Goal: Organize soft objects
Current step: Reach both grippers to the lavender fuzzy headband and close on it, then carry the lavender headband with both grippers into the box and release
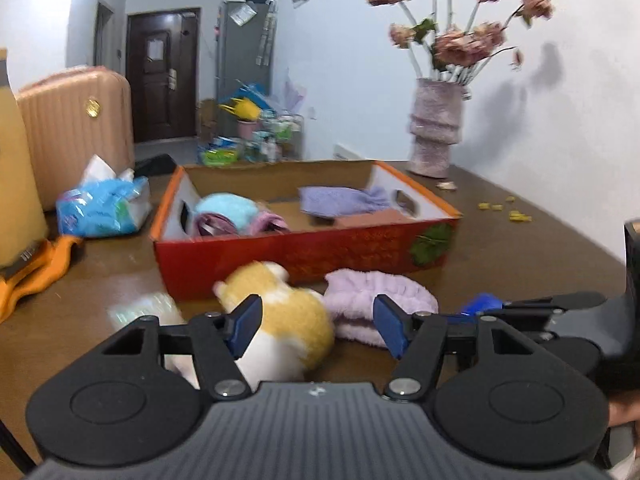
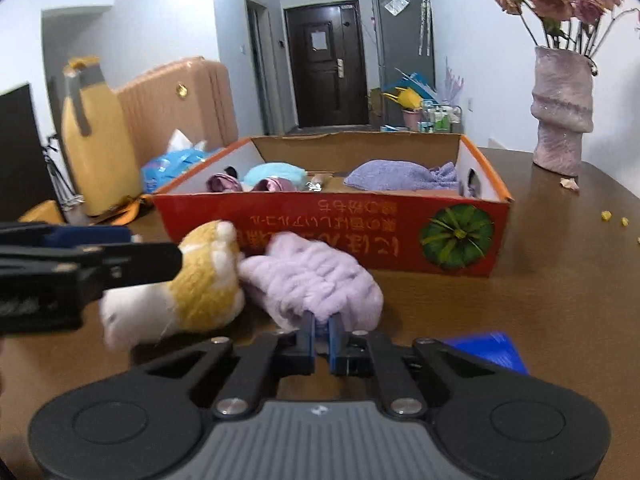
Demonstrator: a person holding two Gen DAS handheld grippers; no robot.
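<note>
A yellow-and-white plush toy lies on the brown table in front of the red cardboard box. My left gripper is open around it: the left finger touches the plush, while the right finger stands apart. Beside the toy lies a fluffy lilac headband. My right gripper is shut on its near edge. In the right wrist view the plush toy touches the headband, and the left gripper's fingers reach in from the left. Inside the box lie a light blue soft item and a purple cloth.
A lilac vase of dried roses stands at the back right of the table, with yellow crumbs near it. A blue tissue pack and an orange cloth lie to the left. A flat blue object lies by my right gripper.
</note>
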